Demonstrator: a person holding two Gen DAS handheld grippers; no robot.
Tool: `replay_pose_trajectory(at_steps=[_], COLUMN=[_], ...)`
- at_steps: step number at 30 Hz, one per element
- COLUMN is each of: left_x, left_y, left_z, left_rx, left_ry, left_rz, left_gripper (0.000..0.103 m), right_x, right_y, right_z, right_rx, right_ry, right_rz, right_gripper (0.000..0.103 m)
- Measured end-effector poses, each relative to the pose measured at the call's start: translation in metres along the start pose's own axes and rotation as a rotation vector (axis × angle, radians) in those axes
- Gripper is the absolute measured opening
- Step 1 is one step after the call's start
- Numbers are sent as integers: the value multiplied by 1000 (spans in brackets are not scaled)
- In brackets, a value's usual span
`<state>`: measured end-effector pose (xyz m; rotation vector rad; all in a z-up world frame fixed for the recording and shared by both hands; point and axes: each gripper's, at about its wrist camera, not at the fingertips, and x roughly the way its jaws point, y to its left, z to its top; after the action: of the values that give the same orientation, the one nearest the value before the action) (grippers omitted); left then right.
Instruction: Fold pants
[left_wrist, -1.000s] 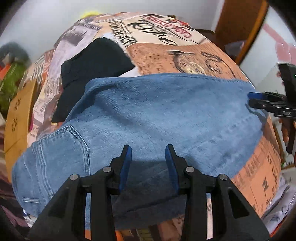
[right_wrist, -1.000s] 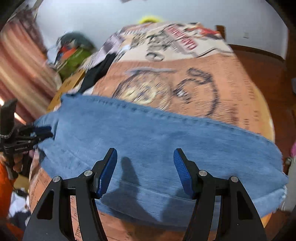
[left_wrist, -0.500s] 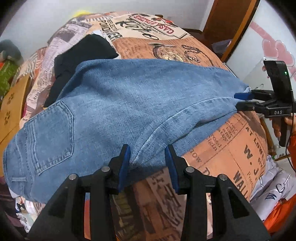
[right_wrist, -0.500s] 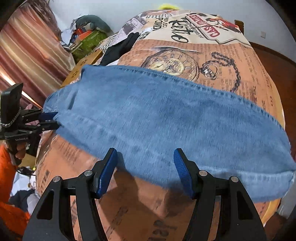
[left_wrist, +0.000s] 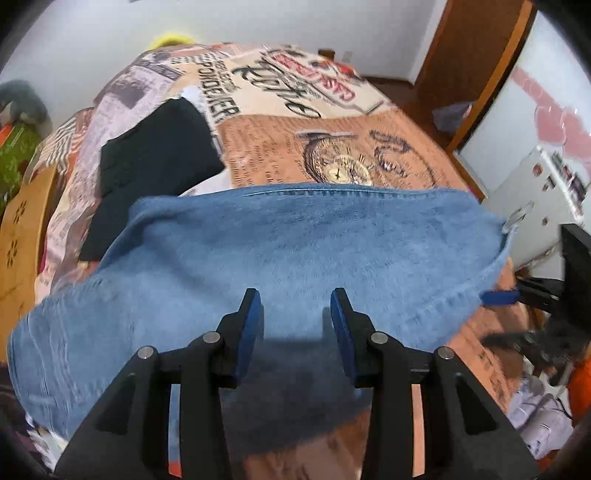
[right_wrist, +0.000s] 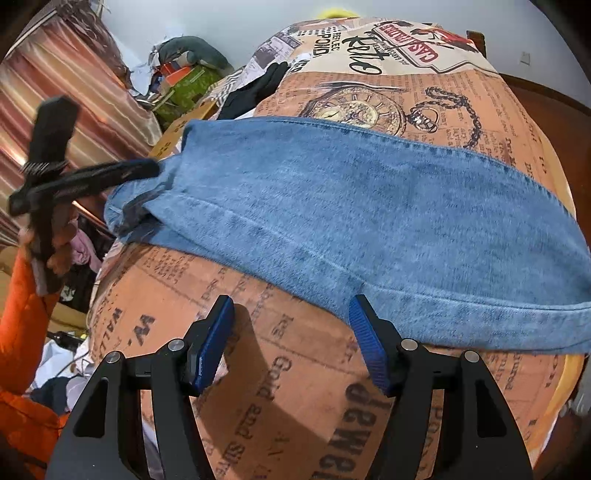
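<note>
1. The blue jeans (left_wrist: 295, 243) lie folded lengthwise in a long band across the bed (right_wrist: 295, 369), on a bedspread printed like old newspaper with a pocket watch.
2. The left gripper (left_wrist: 295, 325) points steeply down over the near edge of the jeans; its jaws stand apart with denim below them, and nothing is pinched between the blue pads (left_wrist: 251, 325).
3. The right gripper (right_wrist: 291, 339) tilts down over bare bedspread just in front of the jeans' lower seam; its jaws are spread wide and hold nothing.
4. In the right wrist view a hand (right_wrist: 48, 243) with an orange sleeve (right_wrist: 22, 317) grips the left tool's handle beside the jeans' end.
5. A black garment (left_wrist: 155, 155) lies on the bed beyond the jeans.
6. A green box (right_wrist: 188, 88) sits among clutter beside the bed; what it contains cannot be made out.
</note>
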<state>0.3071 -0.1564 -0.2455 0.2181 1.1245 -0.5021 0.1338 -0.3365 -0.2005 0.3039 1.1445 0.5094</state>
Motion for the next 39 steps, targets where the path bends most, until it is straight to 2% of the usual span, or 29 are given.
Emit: replay_pose_trajectory(at_steps=[3, 6, 9, 11, 14, 16, 20, 24, 27, 30, 33, 39], left_x=[28, 24, 14, 9, 3, 0, -6, -11, -16, -26, -27, 5], left_y=[-14, -34, -48, -51, -50, -52, -58, -64, -67, -68, -71, -78], left_z=[1, -10, -21, -27, -31, -36, -45, -53, -54, -46, -36, -35], left_rx=[54, 144, 187, 193, 162, 163, 172, 186, 184, 157, 141, 140], left_ry=[96, 83, 78, 75, 79, 72, 58, 56, 37, -9, -39, 12], left_rz=[-16, 5, -17, -8, -42, -41, -49, -76, -68, -94, -74, -22], left_gripper=[39, 39, 37, 37, 36, 36, 36, 36, 36, 37, 37, 37], right_x=[-4, -16, -30, -37, -35, -23, 1, 14, 5, -4, -13, -33], right_y=[-1, -4, -11, -15, -23, -31, -41, -40, -40, -37, -38, -49], right_z=[-6, -7, 5, 17, 37, 49, 55, 37, 22, 8, -7, -29], right_rx=[13, 22, 45, 45, 44, 48, 42, 9, 10, 4, 35, 154], right_ry=[-8, -49, -109, -143, -183, -174, -101, -13, -3, 13, -1, -107], right_rz=[15, -7, -14, -35, -82, -135, -154, -134, -104, -96, -89, -82], right_gripper=[62, 62, 62, 62, 62, 63, 62, 62, 62, 62, 62, 62])
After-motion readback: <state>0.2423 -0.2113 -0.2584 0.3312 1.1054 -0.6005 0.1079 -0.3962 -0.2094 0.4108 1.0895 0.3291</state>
